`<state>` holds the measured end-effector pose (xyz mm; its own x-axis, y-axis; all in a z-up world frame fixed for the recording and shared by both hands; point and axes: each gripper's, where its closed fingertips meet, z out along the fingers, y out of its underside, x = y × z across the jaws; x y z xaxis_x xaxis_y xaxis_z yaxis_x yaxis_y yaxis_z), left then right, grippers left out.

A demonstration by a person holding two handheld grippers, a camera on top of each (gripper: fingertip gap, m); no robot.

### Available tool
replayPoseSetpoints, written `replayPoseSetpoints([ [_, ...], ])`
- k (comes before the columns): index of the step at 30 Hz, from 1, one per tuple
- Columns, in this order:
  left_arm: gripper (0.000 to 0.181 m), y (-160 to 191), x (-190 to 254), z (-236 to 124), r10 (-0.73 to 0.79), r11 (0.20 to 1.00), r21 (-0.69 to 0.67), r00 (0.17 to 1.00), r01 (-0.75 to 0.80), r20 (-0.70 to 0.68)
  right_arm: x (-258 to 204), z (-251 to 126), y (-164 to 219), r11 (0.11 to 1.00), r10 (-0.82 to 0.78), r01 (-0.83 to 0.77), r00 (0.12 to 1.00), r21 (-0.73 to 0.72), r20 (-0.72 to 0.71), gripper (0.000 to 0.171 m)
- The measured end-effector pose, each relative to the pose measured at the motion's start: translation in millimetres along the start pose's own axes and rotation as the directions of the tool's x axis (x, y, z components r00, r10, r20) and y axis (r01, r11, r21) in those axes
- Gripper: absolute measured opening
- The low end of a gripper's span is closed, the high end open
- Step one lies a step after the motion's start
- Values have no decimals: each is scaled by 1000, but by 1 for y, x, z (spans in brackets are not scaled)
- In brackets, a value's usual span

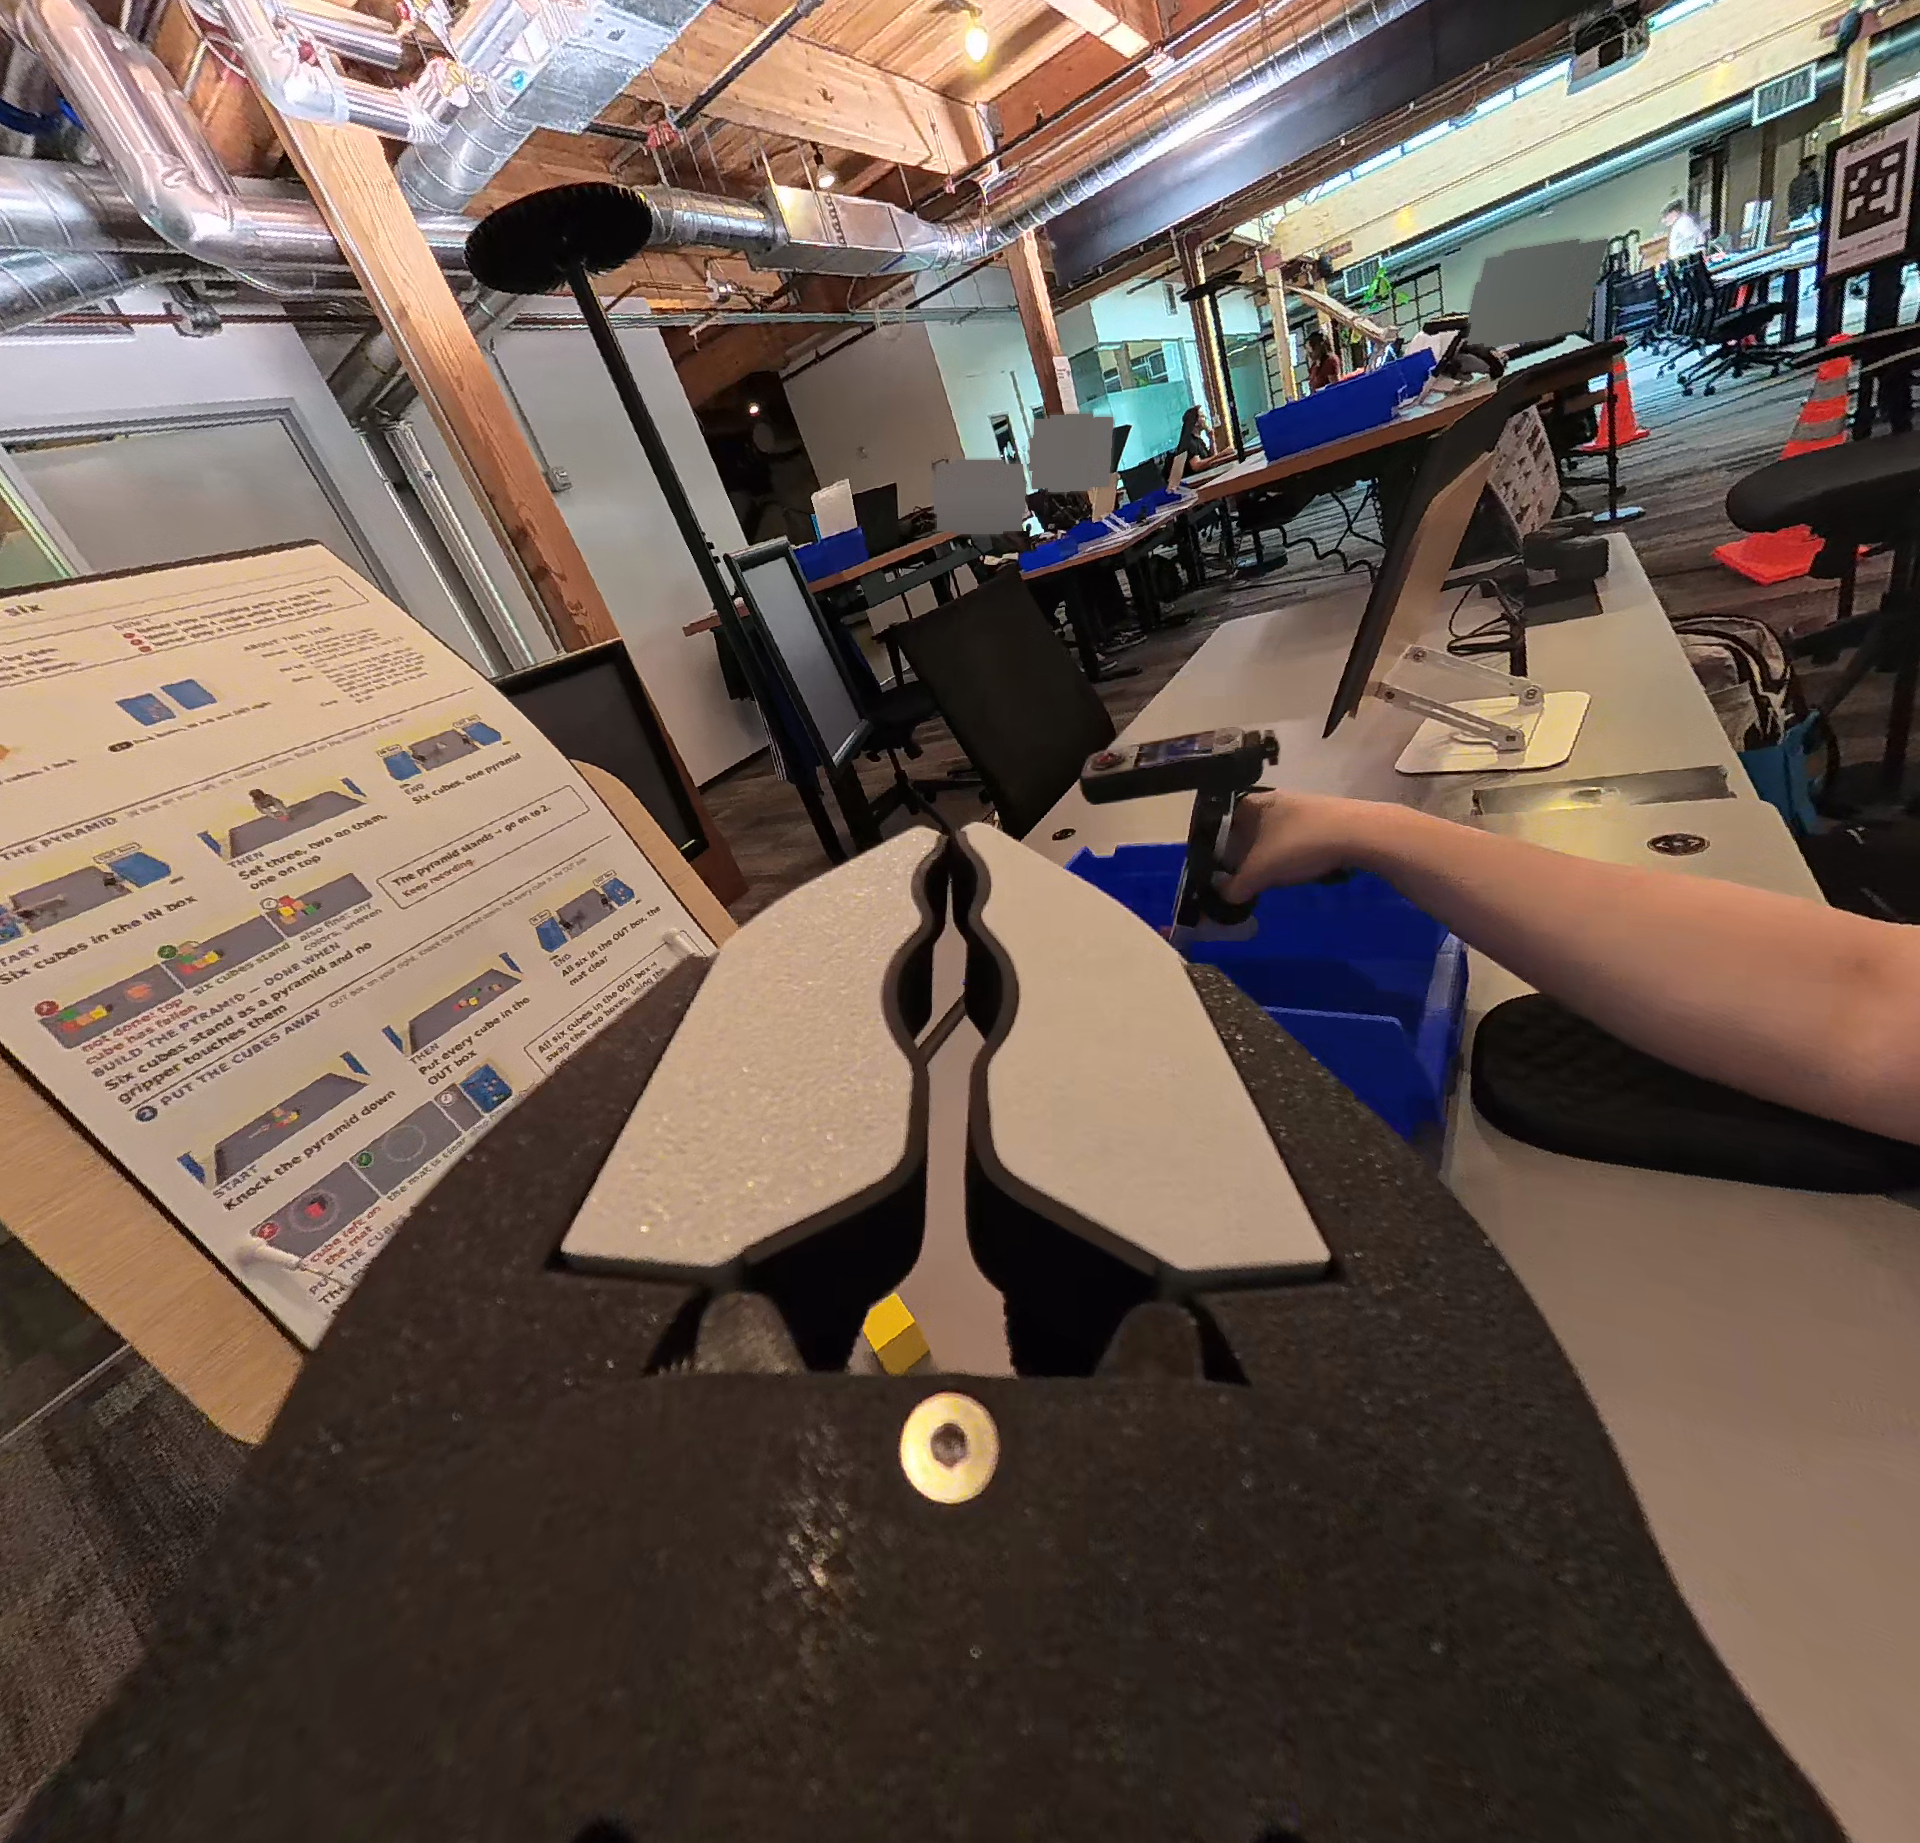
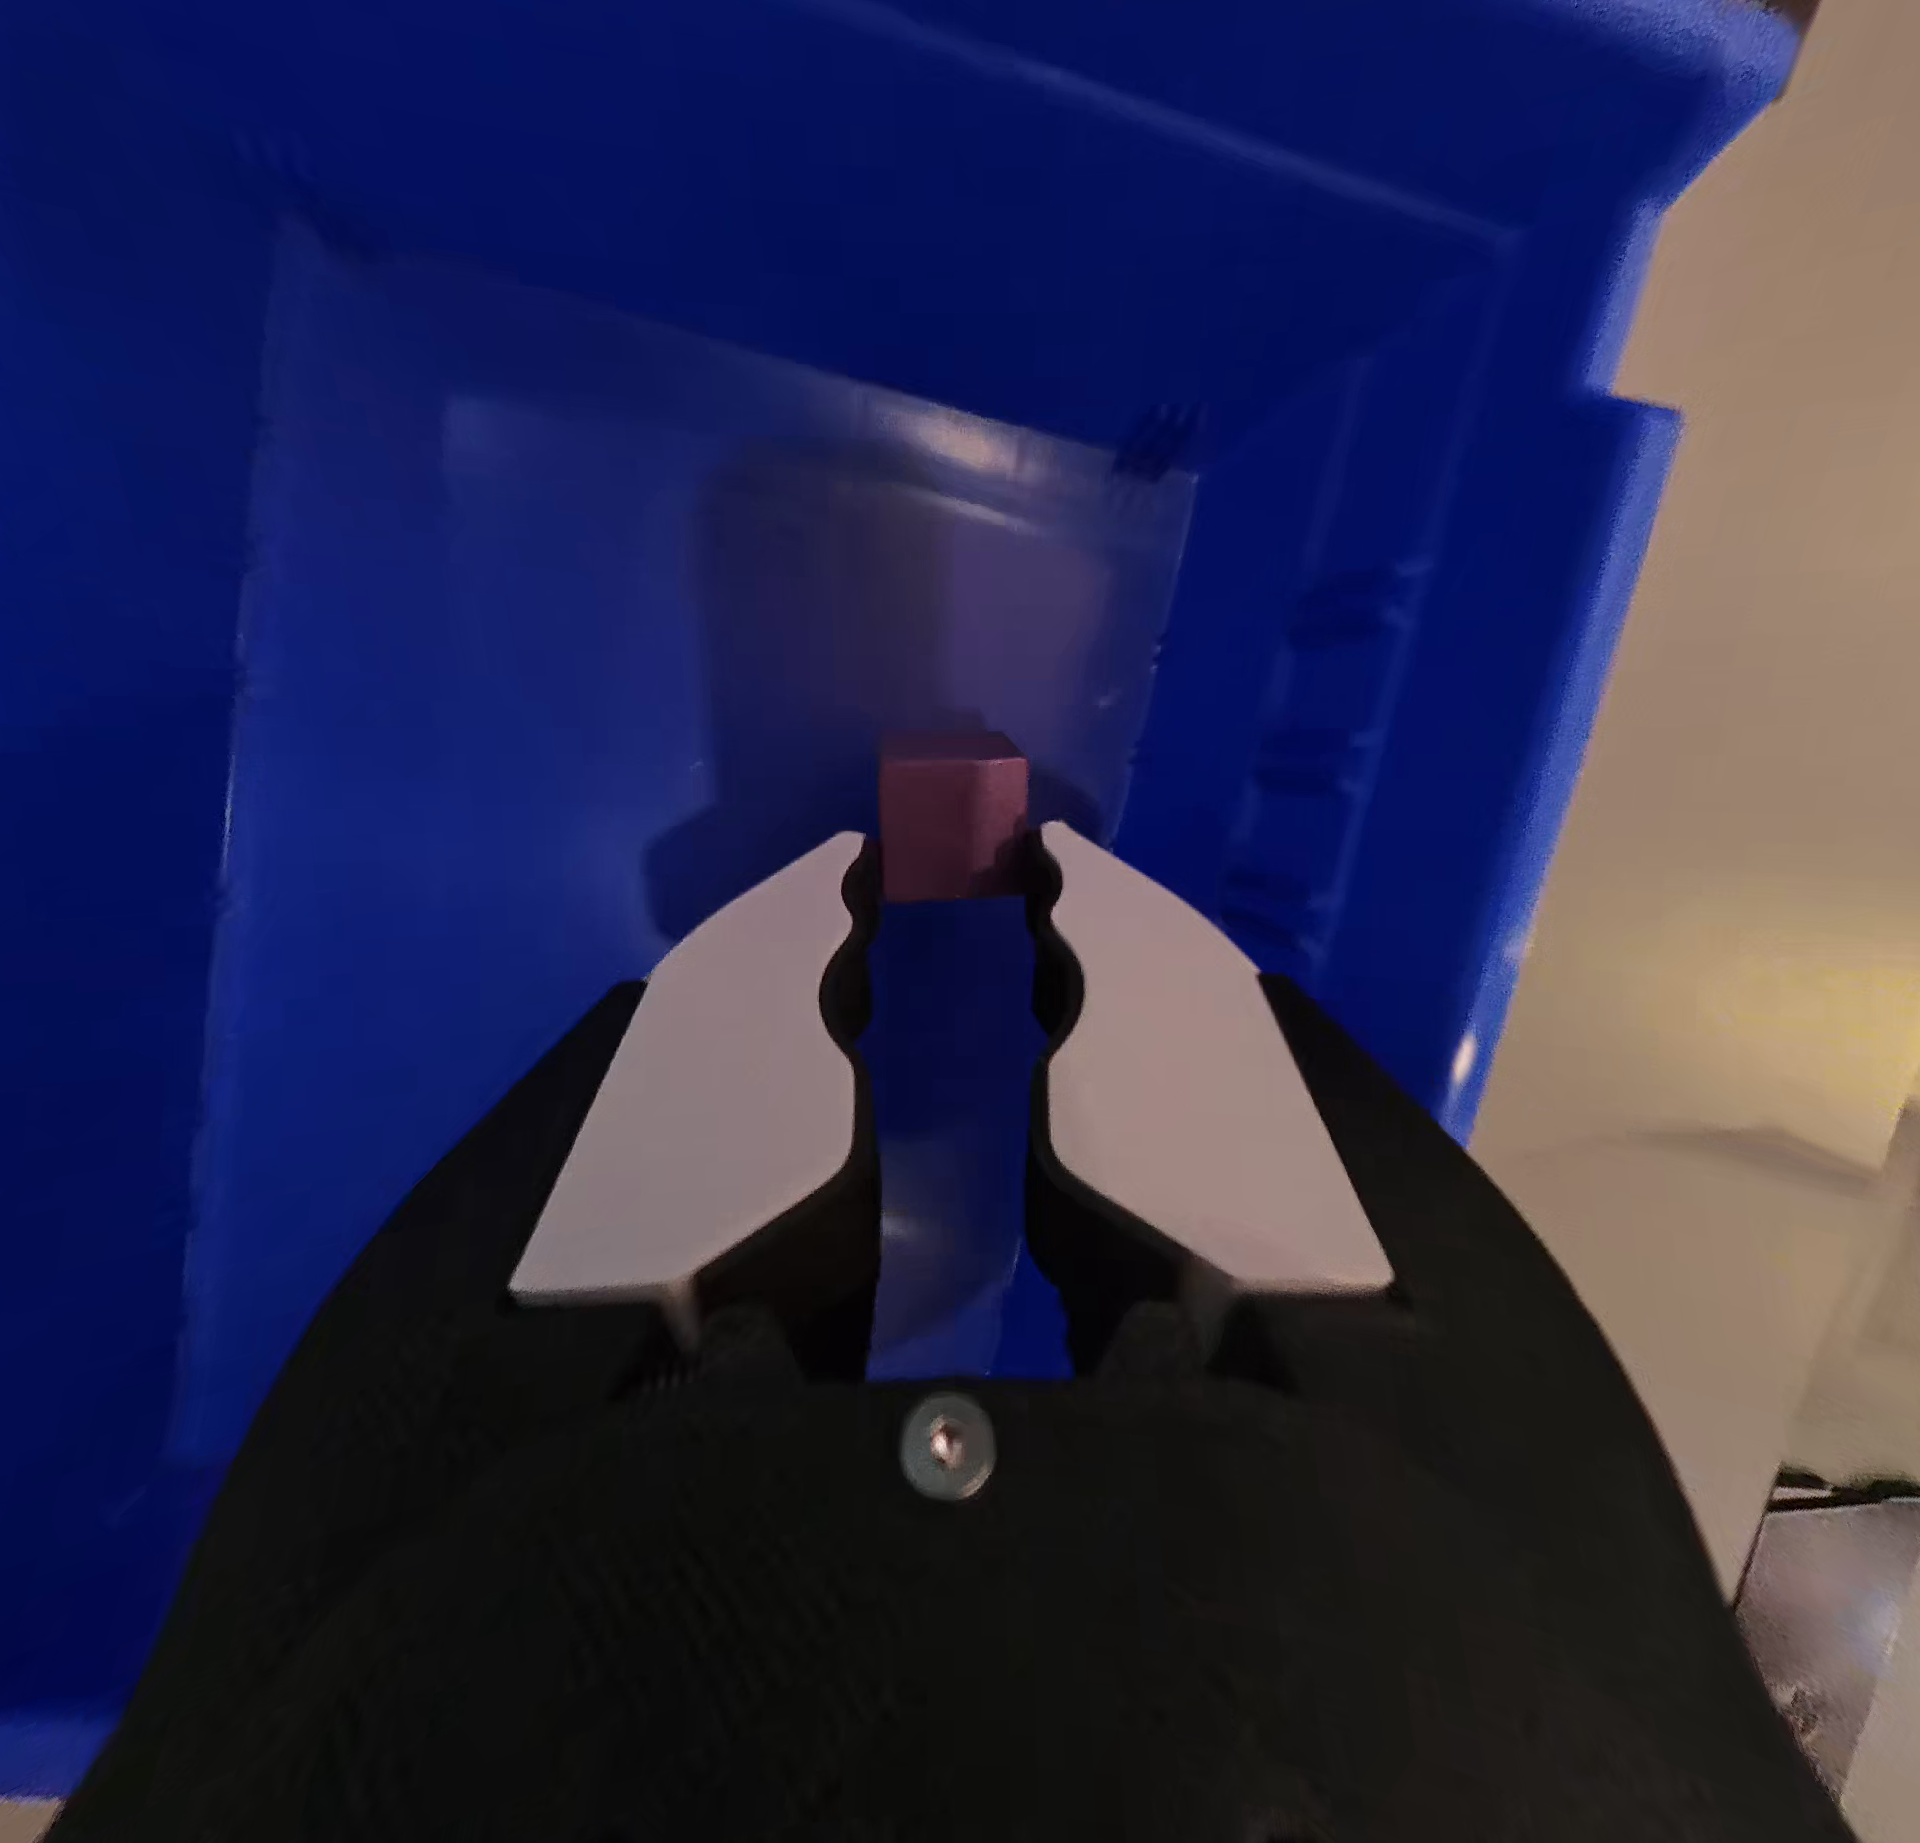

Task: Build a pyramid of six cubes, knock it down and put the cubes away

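Right wrist view: right hand-held gripper [image 2: 954, 863] pinches small purple cube [image 2: 951, 829] over blue plastic bin [image 2: 623, 339]; left hand-held gripper [image 1: 954, 858] closed, empty.

I've got a pale grey table [image 1: 1621, 1430] under me. On it sits a blue bin [image 1: 1340, 972], a dark round pad [image 1: 1621, 1118] just beside it, and farther back a tilted monitor's silver stand [image 1: 1486, 723].
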<state>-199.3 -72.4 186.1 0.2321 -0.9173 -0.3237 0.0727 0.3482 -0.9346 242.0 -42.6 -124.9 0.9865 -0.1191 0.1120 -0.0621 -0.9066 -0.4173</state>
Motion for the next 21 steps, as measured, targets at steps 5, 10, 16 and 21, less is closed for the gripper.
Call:
replayPoseSetpoints([
  [5,0,3,4,4,6,1000,-14,1000,-6,-12,-1,10,6,999,0,0,1000,-48,-15,29],
  [10,0,4,6,5,7,1000,-18,1000,-8,-16,-4,9,8,998,6,-5,1000,-64,15,29],
  [16,0,2,6,3,7,1000,-11,1000,-7,-15,-21,-43,-31,990,-47,45,999,133,9,43],
  [21,0,0,4,1,11,1000,-6,1000,-11,-9,-166,-147,-95,772,-345,130,908,622,238,46],
])
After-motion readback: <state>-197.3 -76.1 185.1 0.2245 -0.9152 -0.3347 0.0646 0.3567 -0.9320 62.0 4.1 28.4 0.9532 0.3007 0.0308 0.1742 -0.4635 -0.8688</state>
